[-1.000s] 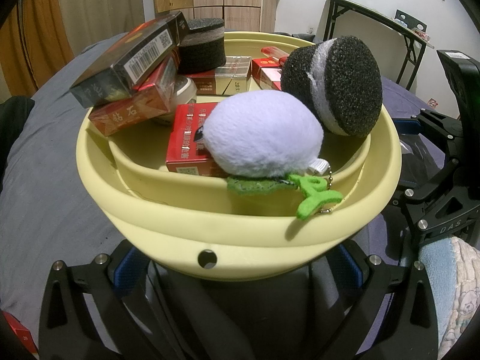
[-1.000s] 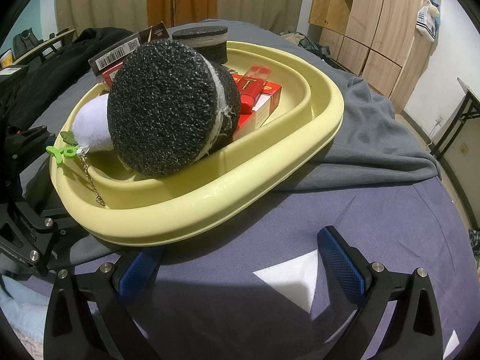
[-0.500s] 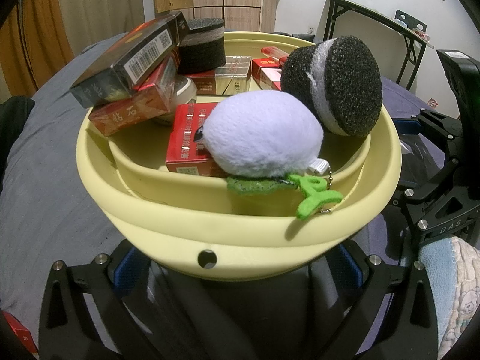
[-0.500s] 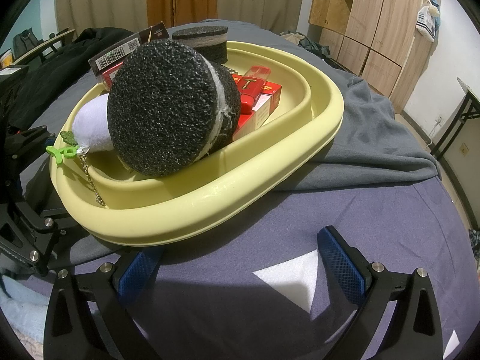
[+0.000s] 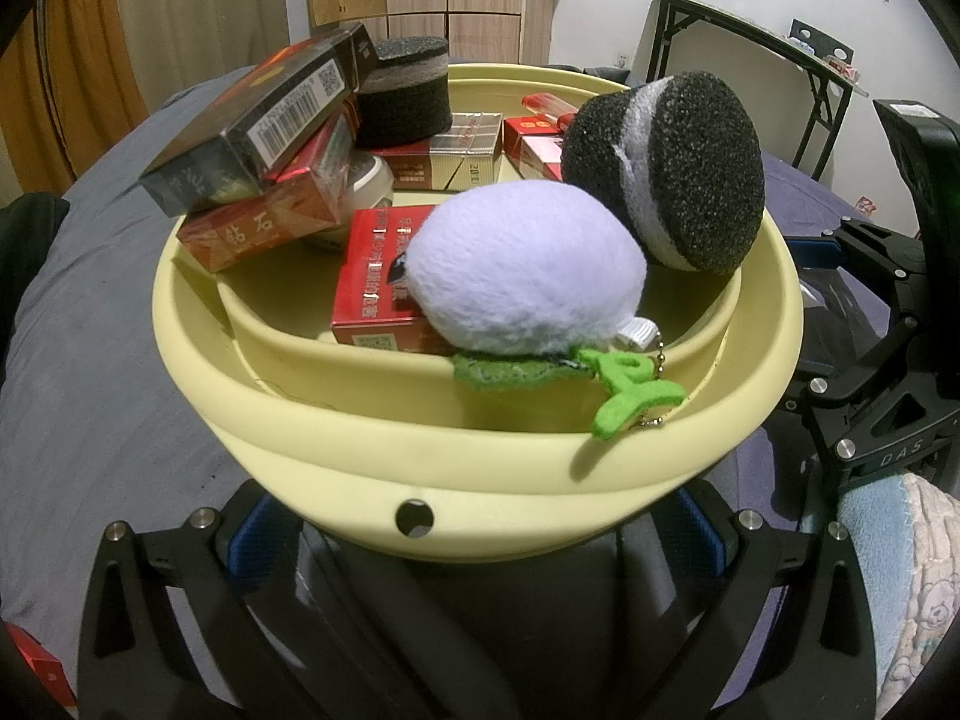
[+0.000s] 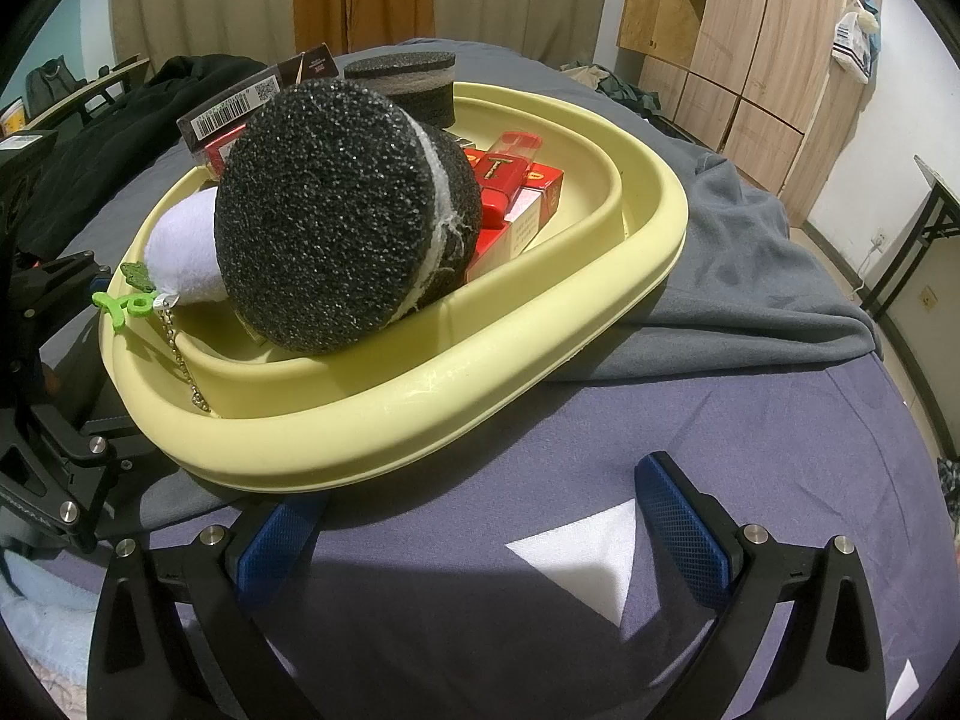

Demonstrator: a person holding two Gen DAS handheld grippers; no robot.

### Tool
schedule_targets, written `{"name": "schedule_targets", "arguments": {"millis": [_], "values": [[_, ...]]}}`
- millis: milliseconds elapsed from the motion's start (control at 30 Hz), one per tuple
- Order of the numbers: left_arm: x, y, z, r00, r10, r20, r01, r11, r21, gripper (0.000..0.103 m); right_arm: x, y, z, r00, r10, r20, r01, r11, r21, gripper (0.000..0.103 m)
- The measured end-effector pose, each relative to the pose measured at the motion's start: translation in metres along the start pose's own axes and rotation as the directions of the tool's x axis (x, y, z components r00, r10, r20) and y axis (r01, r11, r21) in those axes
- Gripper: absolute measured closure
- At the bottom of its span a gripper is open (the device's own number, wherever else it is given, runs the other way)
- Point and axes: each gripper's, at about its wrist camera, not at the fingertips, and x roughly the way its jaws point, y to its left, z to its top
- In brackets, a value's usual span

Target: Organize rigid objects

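Left tongs [image 5: 474,540]: mine, spread wide, blue pads either side of the near rim of the yellow basin [image 5: 480,468]; nothing clamped.
Right tongs [image 6: 483,516]: mine, spread apart over the bed, left pad tucked under the basin's [image 6: 372,426] edge, right pad over bare cover; empty.
Basin: straight ahead of both tongs, resting on the bed, piled full.
Plush keychain [image 5: 528,270]: white, green felt leaf and bead chain hanging over the inner rim, nearest my left tongs.
Foam disc [image 6: 336,216]: black, white band, tilted on edge against the basin wall, nearest my right tongs; hides much of the load behind it.
Second foam disc [image 5: 403,90]: flat, at the far side.
Cartons [image 5: 252,126]: dark one with barcode stacked on a red one, jutting over the rim, ahead-left of left tongs.
Red packs [image 6: 516,192]: behind the tilted disc.
Bed [image 6: 780,480]: blue-purple cover, grey blanket [image 6: 738,276] beyond.
Room: wooden wardrobe [image 6: 750,48], curtains, folding table [image 5: 750,42].
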Motion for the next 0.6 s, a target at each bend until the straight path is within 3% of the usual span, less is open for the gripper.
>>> {"name": "schedule_targets", "arguments": {"millis": [600], "values": [[0.0018, 0.0001, 0.0003, 1.0, -0.002, 0.002, 0.002, 1.0, -0.002, 0.0, 0.0, 0.0001, 0.0, 1.0, 0.0, 0.0, 0.0, 1.0, 0.0, 0.0]]}}
